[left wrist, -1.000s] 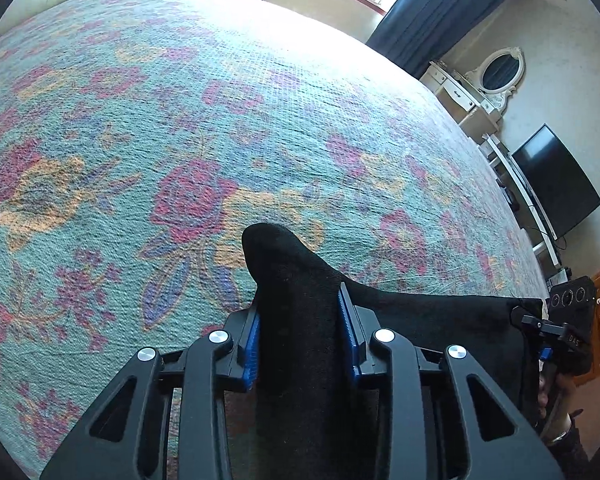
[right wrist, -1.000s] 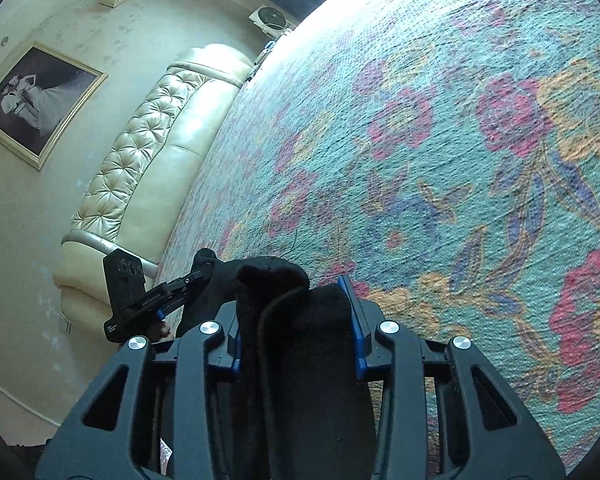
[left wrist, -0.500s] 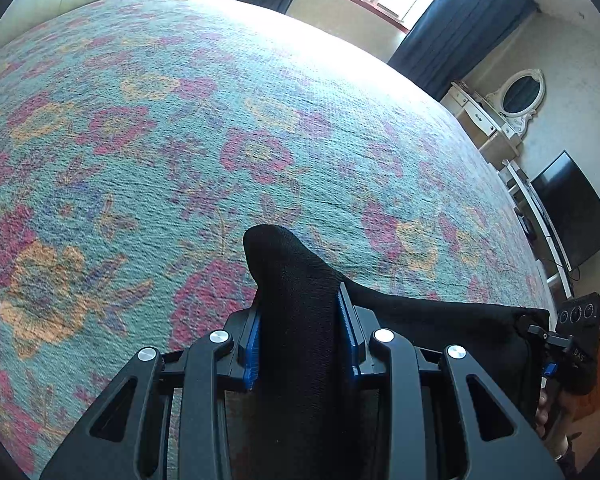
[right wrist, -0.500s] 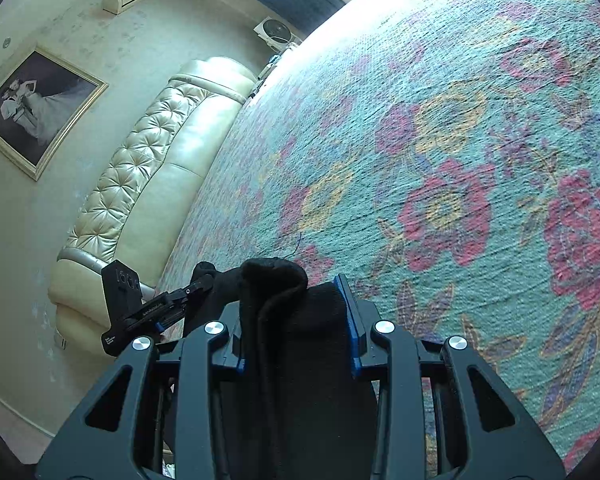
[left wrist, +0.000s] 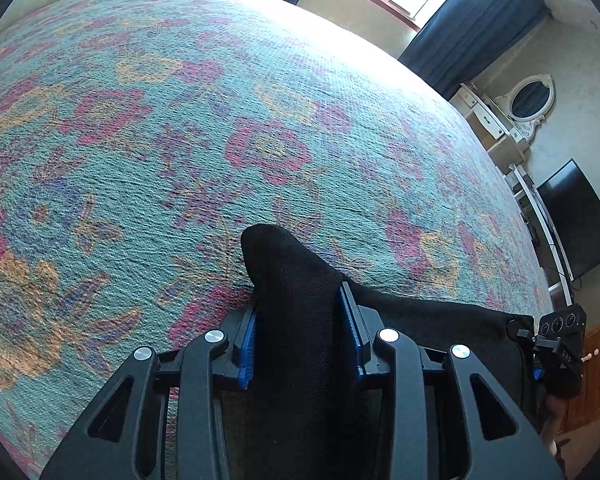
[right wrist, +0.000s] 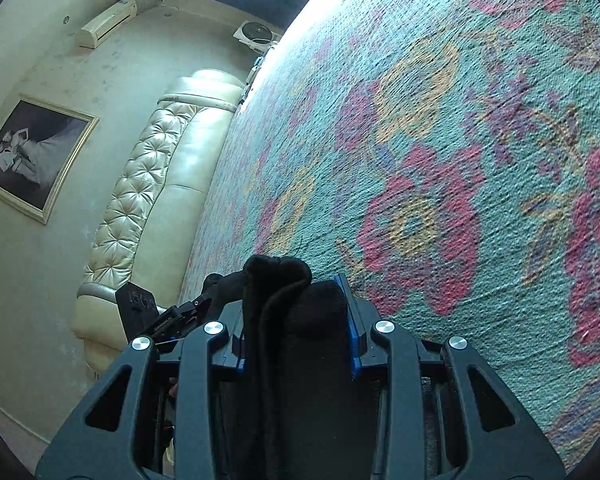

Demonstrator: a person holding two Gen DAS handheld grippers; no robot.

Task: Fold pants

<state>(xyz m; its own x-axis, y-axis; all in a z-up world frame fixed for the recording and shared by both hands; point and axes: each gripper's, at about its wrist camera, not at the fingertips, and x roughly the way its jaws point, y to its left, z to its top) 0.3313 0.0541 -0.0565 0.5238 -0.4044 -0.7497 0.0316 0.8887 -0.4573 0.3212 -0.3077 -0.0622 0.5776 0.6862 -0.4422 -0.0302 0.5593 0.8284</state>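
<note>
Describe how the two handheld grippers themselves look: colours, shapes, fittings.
Both match. The left gripper and right gripper have matte black plastic linkage arms with triangular cut-outs, joined by round silver pivot pins. The fingers carry ribbed blue pads on their inner faces. Seen from the other side, each gripper body is a black block with embossed circles and small white lettering. No cables show.

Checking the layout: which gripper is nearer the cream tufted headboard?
Left. The left gripper sits between the right gripper and the headboard; both grip the black pants.
</note>
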